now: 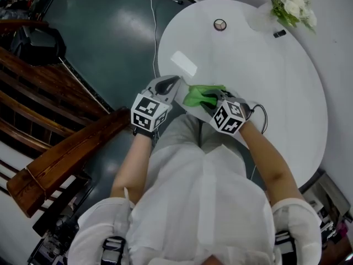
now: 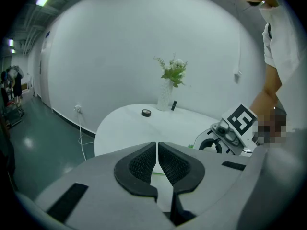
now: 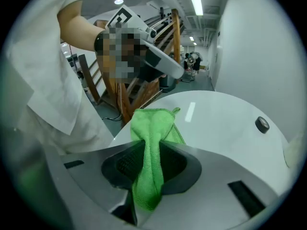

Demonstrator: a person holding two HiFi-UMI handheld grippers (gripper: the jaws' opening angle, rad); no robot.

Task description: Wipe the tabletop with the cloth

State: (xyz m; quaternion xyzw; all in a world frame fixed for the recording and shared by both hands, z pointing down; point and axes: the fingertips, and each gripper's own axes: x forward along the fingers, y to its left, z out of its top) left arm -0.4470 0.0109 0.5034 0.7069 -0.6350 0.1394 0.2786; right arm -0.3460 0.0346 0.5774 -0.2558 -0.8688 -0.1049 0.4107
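A green cloth (image 3: 152, 133) is pinched between the jaws of my right gripper (image 3: 149, 163), which is shut on it. Its free end rests on the near edge of the round white table (image 1: 265, 65). In the head view the cloth (image 1: 199, 95) shows bunched just ahead of the right gripper (image 1: 212, 102). My left gripper (image 1: 175, 84) hovers at the table's near-left edge, beside the cloth, with its jaws shut and nothing between them (image 2: 157, 163). The left gripper view also catches the right gripper's marker cube (image 2: 241, 120).
A white vase of flowers (image 1: 292, 3) stands at the far side of the table, with a small black object (image 1: 279, 33) and a round dark disc (image 1: 220, 24) near it. A wooden bench (image 1: 66, 153) and stair rails stand to the left on the dark green floor.
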